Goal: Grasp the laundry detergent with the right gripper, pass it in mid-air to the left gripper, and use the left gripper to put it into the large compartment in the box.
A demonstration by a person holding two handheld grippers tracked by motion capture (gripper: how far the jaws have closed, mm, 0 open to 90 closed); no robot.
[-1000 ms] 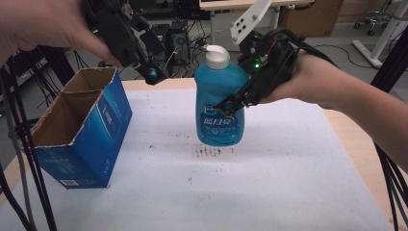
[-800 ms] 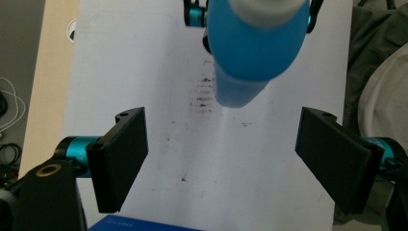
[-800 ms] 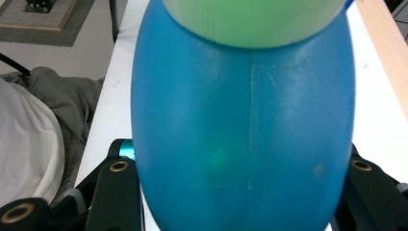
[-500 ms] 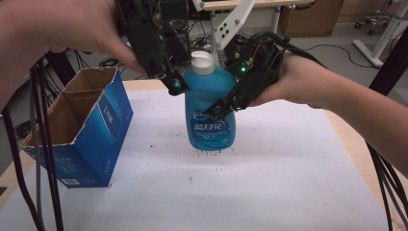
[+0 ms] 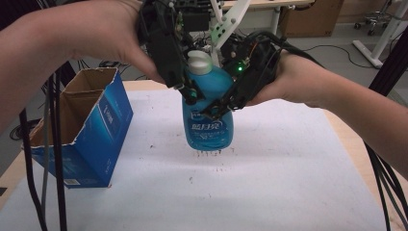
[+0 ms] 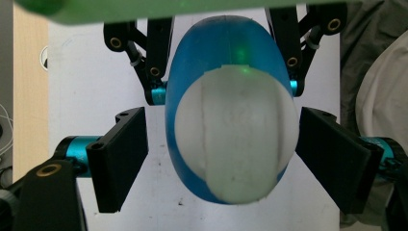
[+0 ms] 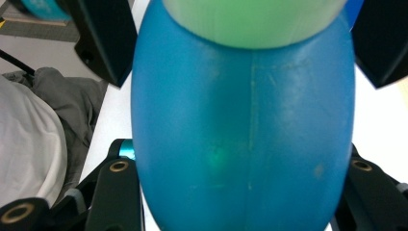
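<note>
A blue bottle (image 5: pixel 208 126) with a white cap (image 5: pixel 198 62) stands upright over the white sheet; I cannot tell whether its base touches it. My right gripper (image 5: pixel 216 103) comes in from the right and is shut on the bottle's body (image 7: pixel 243 144), with its jaws pressed to both sides. My left gripper (image 5: pixel 195 89) reaches down from the upper left. In the left gripper view its jaws stand either side of the cap (image 6: pixel 235 144) with small gaps, so my left gripper (image 6: pixel 226 163) is open.
An open-topped blue cardboard box (image 5: pixel 91 130) stands at the left of the table. The white sheet (image 5: pixel 288 183) covers the tabletop and has dark specks under the bottle. Black cables (image 5: pixel 48 154) hang down at the left, in front of the box.
My left gripper has come in from the left and down, so that its jaws now straddle the bottle's cap. The bottle and my right gripper have shifted slightly left.
</note>
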